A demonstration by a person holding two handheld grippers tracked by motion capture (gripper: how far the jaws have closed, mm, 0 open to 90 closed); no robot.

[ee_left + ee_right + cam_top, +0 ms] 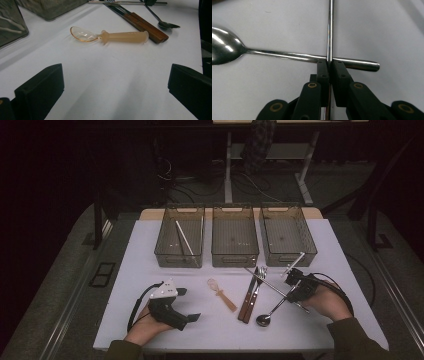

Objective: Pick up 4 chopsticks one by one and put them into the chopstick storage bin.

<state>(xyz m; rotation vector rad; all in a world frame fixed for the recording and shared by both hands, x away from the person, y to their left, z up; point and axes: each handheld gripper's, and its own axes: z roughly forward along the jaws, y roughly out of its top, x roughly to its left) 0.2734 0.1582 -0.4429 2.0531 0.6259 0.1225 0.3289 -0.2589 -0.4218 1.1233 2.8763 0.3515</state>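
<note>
Right gripper (pixel 329 65) clamped on a thin shiny metal rod (pixel 330 27) at the right of the white table (pixel 150 245).
The rod lay crossed over the handle of a long steel spoon (pixel 287 56), near two wooden-handled pieces of cutlery (pixel 248 301). The left gripper (pixel 115 82) rested with jaws spread wide, holding nothing, facing a translucent amber plastic spoon (pixel 110 36).

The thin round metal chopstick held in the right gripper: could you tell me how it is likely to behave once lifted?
The thin round metal chopstick looks stiff and straight, so it should not sag. Its polished surface probably makes it slippery, and the right gripper pinches it at one narrow spot, so it may pivot. Released on the white table, it would likely roll.
</note>
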